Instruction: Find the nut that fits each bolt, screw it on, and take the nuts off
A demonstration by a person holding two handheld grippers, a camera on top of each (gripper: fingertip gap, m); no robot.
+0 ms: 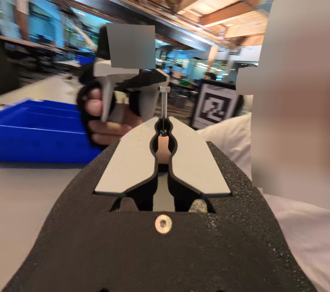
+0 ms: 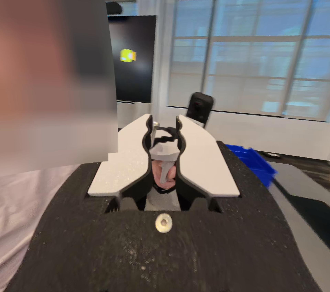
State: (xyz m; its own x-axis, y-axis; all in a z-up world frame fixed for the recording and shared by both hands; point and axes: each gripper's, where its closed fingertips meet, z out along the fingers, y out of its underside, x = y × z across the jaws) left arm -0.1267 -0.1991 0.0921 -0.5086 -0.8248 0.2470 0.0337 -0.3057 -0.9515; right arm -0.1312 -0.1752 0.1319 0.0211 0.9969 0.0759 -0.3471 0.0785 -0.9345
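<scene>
Left gripper (image 1: 163,123) clenches one silver threaded bolt (image 1: 164,102), hex end up; right gripper (image 2: 164,120) released, its view showing only a sliver of bolt.

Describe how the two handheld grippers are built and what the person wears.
Each gripper, left gripper and right gripper, has two flat pale grey fingers with wavy black inner edges, on a rough black body with a silver screw. The handle has a grey trigger. A white sleeve shows.
</scene>
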